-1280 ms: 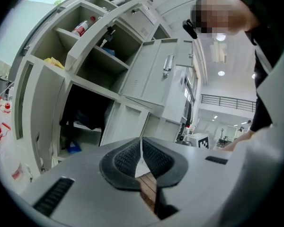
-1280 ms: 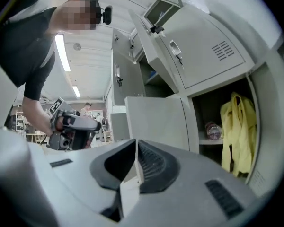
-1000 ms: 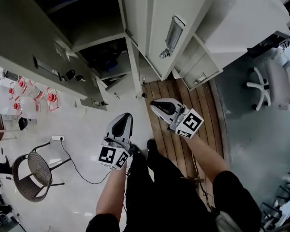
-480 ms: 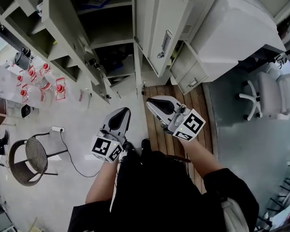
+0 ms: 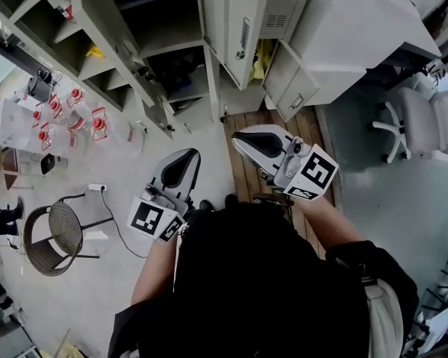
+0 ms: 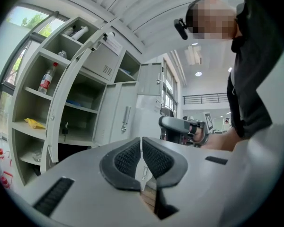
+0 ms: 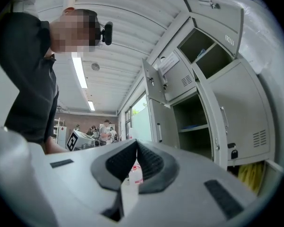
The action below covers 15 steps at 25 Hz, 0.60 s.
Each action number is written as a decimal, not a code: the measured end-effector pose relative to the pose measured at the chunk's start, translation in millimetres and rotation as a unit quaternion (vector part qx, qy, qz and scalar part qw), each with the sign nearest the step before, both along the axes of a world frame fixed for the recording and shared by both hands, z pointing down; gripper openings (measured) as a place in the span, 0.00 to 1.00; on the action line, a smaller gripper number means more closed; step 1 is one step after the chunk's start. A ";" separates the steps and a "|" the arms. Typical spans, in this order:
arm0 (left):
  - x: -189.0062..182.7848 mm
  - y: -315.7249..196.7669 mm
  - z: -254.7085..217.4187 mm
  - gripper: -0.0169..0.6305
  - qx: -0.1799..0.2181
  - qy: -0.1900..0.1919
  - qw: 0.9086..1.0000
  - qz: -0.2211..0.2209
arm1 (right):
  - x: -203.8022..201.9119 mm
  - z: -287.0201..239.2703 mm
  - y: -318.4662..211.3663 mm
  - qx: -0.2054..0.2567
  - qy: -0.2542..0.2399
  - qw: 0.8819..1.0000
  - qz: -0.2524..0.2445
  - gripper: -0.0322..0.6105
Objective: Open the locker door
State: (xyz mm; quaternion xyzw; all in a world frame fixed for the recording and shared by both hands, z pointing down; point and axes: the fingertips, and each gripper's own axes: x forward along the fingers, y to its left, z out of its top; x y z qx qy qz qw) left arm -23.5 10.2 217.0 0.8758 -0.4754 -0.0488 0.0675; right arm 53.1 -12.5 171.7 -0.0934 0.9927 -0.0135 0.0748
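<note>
The grey lockers [image 5: 172, 43] stand ahead, several of their doors hanging open on dark shelves. One grey door with a vertical handle [image 5: 243, 39] and a vent faces me; the same handle [image 6: 125, 119] shows in the left gripper view. In the right gripper view that door [image 7: 241, 112] carries a padlock [image 7: 233, 152], beside an open compartment. My left gripper [image 5: 188, 156] [image 6: 142, 157] is shut and empty, well short of the lockers. My right gripper [image 5: 243, 138] [image 7: 135, 160] is also shut and empty, apart from every door.
A yellow thing [image 5: 261, 58] lies in an open lower compartment. A wicker chair [image 5: 56, 237] and a floor cable [image 5: 112, 215] are at the left. Red-capped bottles [image 5: 60, 118] stand on a white table. A white office chair [image 5: 422, 121] is at the right, past a wooden floor strip [image 5: 243, 174].
The view has pulled back from the lockers, which now sit higher and smaller. Both grippers stay shut and have shifted slightly, the left one down and to the left.
</note>
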 end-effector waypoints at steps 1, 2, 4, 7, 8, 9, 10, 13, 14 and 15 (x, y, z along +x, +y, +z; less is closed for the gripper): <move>3.0 3.2 -3.1 0.07 0.003 0.002 1.000 0.008 | 1.9 -2.2 1.8 0.002 -0.003 1.000 0.001 0.07; 5.7 6.1 -5.0 0.07 0.006 0.003 1.000 0.015 | 3.5 -2.9 3.2 0.004 -0.005 1.000 0.002 0.07; 10.2 10.4 -5.3 0.07 0.007 0.002 1.000 0.029 | 5.2 0.5 5.4 0.004 -0.004 1.000 0.003 0.07; 13.5 11.2 -5.0 0.07 0.006 -0.002 0.999 0.045 | 5.5 12.8 3.7 0.002 0.006 1.000 0.004 0.07; 13.7 10.9 -5.8 0.07 0.007 -0.004 0.999 0.048 | 5.3 16.6 2.2 0.002 0.010 1.000 0.003 0.07; 13.4 10.9 -6.6 0.07 0.007 -0.007 0.999 0.049 | 4.7 19.6 1.6 0.001 0.014 1.000 0.002 0.07; 13.1 11.1 -6.9 0.07 0.007 -0.011 0.999 0.049 | 3.9 21.8 1.9 0.001 0.016 1.000 0.000 0.07; 12.2 11.1 -3.9 0.07 -0.001 -0.019 0.999 0.051 | 1.9 24.4 5.5 -0.002 0.015 1.000 -0.009 0.07; 11.6 10.6 -2.7 0.07 -0.004 -0.018 0.999 0.051 | 1.2 24.9 5.9 -0.002 0.015 1.000 -0.011 0.07; 11.0 9.9 -1.8 0.07 -0.005 -0.017 0.999 0.052 | 0.3 25.4 5.6 -0.002 0.015 1.000 -0.012 0.07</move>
